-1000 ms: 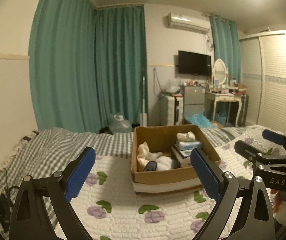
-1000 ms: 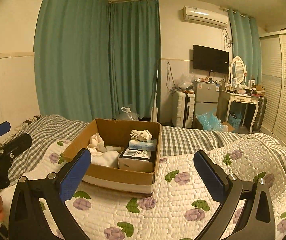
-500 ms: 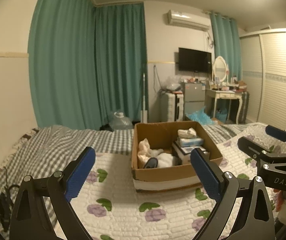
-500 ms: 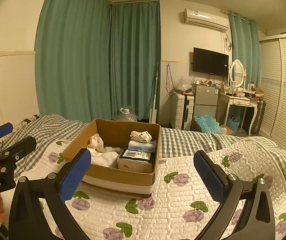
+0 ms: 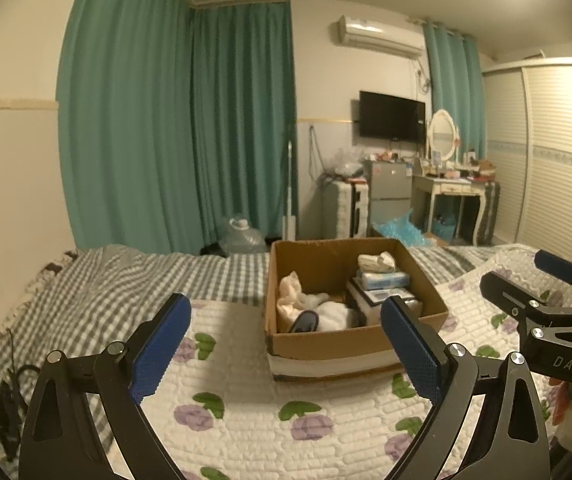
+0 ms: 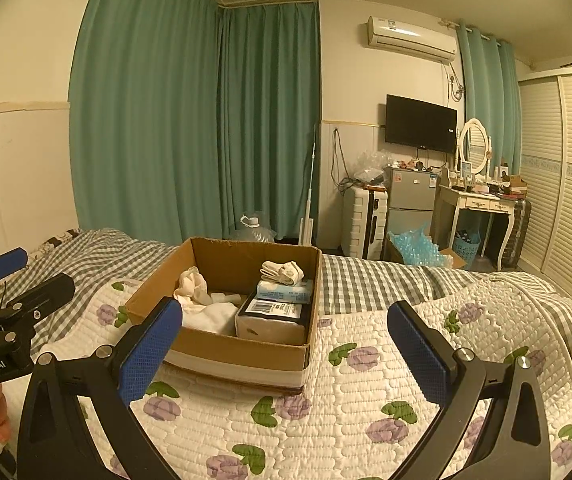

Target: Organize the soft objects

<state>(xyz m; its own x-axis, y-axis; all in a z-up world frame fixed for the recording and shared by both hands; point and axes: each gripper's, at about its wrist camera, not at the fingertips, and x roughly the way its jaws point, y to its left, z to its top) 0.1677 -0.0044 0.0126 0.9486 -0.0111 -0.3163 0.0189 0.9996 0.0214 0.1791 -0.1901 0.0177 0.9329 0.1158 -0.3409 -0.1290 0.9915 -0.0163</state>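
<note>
A brown cardboard box (image 5: pixel 350 342) (image 6: pixel 241 350) sits on the quilted flower-print bedspread (image 5: pixel 245 408) (image 6: pixel 346 400). Inside lie white cloths (image 5: pixel 318 308) (image 6: pixel 201 304), rolled cream socks (image 5: pixel 376 262) (image 6: pixel 281 272), a blue tissue pack (image 5: pixel 384 280) (image 6: pixel 286 290) and a labelled package (image 6: pixel 273 316). My left gripper (image 5: pixel 281 344) is open and empty, held above the bed in front of the box. My right gripper (image 6: pixel 286 344) is open and empty, to the box's right. Each gripper shows in the other's view: the right gripper (image 5: pixel 558 292), the left gripper (image 6: pixel 9 280).
A grey checked blanket (image 5: pixel 105 288) covers the bed's far side. Beyond the bed stand teal curtains (image 6: pixel 205 120), a water jug (image 5: pixel 241 236), a suitcase (image 6: pixel 364 216), a small fridge (image 6: pixel 412 200), a dressing table (image 6: pixel 482 208) and a white wardrobe (image 6: pixel 566 180).
Both grippers have risen and drawn back slightly from the box. Both stay open and empty. The box and its contents have not moved.
</note>
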